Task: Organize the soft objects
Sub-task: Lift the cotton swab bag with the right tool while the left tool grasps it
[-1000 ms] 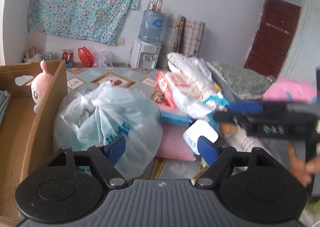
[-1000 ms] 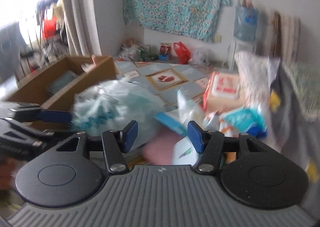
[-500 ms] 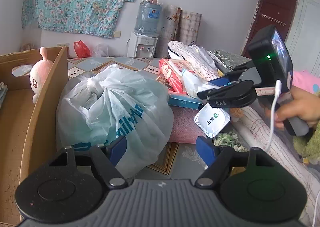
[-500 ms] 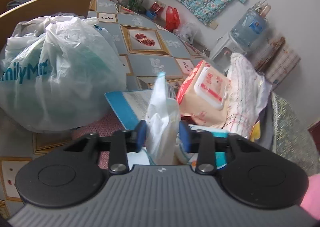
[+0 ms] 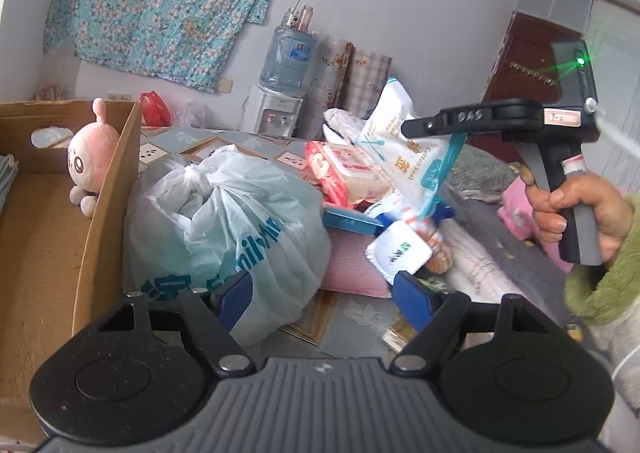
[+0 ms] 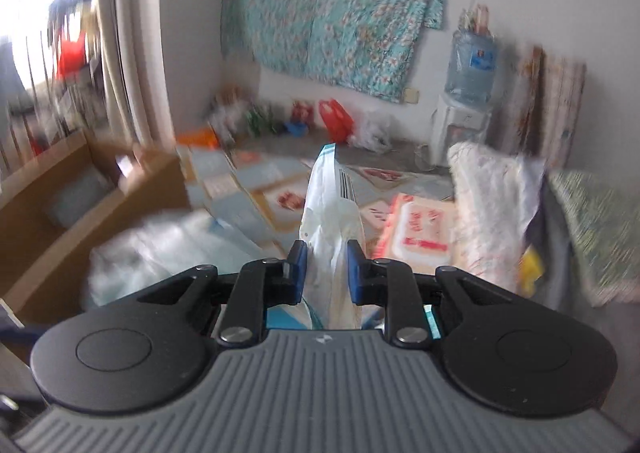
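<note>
At the left of the left wrist view, the cardboard box [image 5: 100,189] holds a pink plush toy [image 5: 86,161] against its wall. Lower centre, the left gripper [image 5: 322,293] gapes wide and empty beside the tied plastic bag [image 5: 228,221], much as a second ago. At upper right, the right gripper [image 6: 325,273], which was open and empty a second ago, is closing its jaws on the cotton swab pack [image 5: 404,157], now lifted clear of the pile of soft goods [image 5: 352,177]. The pickup looks done; carrying the pack across to the box seems next.
</note>
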Tool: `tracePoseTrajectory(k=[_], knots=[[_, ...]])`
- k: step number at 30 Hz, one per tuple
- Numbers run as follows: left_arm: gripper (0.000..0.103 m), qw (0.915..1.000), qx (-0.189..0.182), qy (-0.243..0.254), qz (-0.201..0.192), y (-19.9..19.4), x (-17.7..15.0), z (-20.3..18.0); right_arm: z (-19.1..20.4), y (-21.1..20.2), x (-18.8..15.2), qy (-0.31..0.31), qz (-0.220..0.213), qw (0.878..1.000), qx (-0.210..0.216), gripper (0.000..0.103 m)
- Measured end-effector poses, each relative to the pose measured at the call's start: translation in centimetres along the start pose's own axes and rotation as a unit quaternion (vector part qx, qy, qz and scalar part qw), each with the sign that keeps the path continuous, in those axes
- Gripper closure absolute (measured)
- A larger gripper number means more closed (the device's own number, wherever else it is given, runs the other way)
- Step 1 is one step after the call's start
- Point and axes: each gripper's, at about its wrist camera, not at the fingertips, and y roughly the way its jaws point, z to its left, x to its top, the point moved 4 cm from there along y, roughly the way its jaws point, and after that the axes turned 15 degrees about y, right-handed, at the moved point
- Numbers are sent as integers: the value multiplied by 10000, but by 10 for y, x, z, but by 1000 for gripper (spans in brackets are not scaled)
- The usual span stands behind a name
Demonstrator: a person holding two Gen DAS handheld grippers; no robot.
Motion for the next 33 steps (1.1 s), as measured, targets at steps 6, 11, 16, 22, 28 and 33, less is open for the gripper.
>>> tracePoseTrajectory(k=[6, 11, 16, 22, 28, 33], knots=[[21, 9999, -132, 90, 41, -18, -7, -6, -17, -25, -35, 1717, 463, 9759, 1266, 84], [18, 9984, -367, 146, 394, -16, -24, -11, -5, -20, -107, 2647, 1069, 9364, 2040, 84], [17, 9944, -477, 226, 920, 3, -46, -18, 2, 3, -172, 3292, 1446, 9056, 2248, 83], [17, 9916, -426, 232, 1200, 26, -53, -19, -8, 13, -204, 3351, 1589, 9117, 1771, 79], [17, 9907, -326, 130, 1318, 49, -53, -14, -14, 14, -202, 3191, 1604, 9220, 1496, 79], [18, 9870, -325, 112, 1567, 74, -56, -13, -19, 20, -204, 3295, 1681, 9160, 1555, 78]])
